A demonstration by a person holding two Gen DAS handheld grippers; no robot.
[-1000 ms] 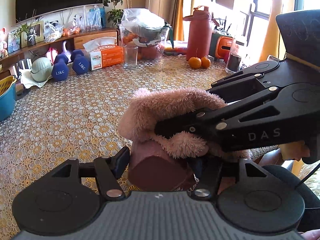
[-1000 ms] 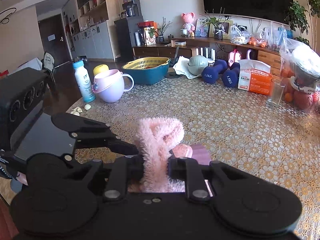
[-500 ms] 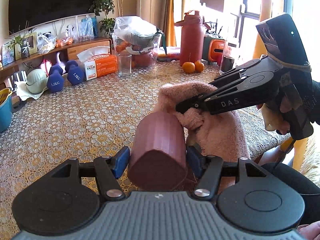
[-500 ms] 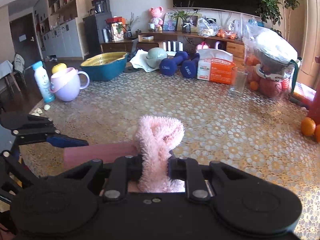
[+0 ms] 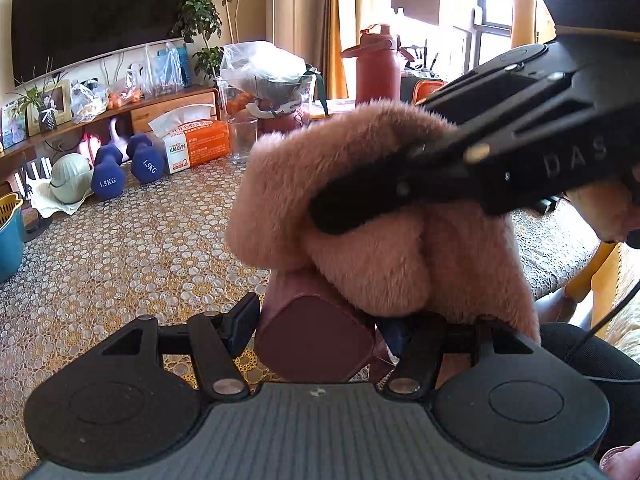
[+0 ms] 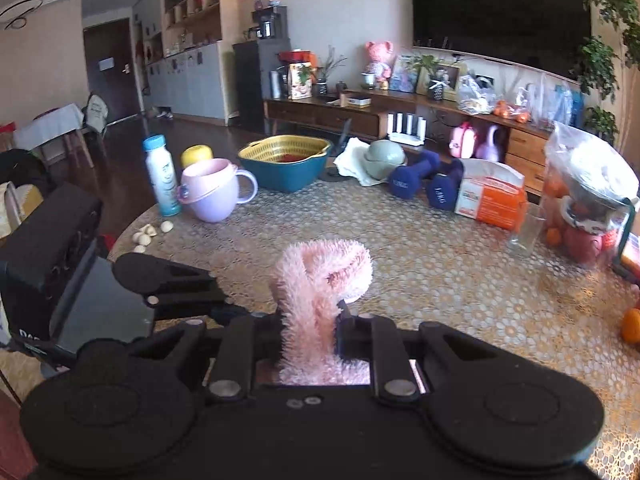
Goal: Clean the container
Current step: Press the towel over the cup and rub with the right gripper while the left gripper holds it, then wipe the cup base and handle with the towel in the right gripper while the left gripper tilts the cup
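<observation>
My left gripper (image 5: 316, 328) is shut on a maroon container (image 5: 316, 340), with blue pads against both its sides, held tilted above the table. A fluffy pink cloth (image 5: 360, 216) lies over the container's far end and hides its mouth. The right gripper (image 5: 336, 216) comes in from the right and is clamped on that cloth. In the right wrist view the cloth (image 6: 316, 292) stands up between the shut fingers of the right gripper (image 6: 308, 332). The left gripper (image 6: 172, 284) shows at the left there, and the container is hidden.
A lace-patterned table (image 5: 120, 264) lies below. At its far side are blue dumbbells (image 5: 128, 168), an orange tissue box (image 5: 196, 144), an empty glass (image 5: 244, 140) and a red flask (image 5: 378, 68). A lilac mug (image 6: 212, 192), a bottle (image 6: 162, 176) and a teal basin (image 6: 286, 160) stand further left.
Half a second ago the cloth hung to the right of the bare container. The right gripper has since brought it back up over the container's far end. The left gripper stayed put.
</observation>
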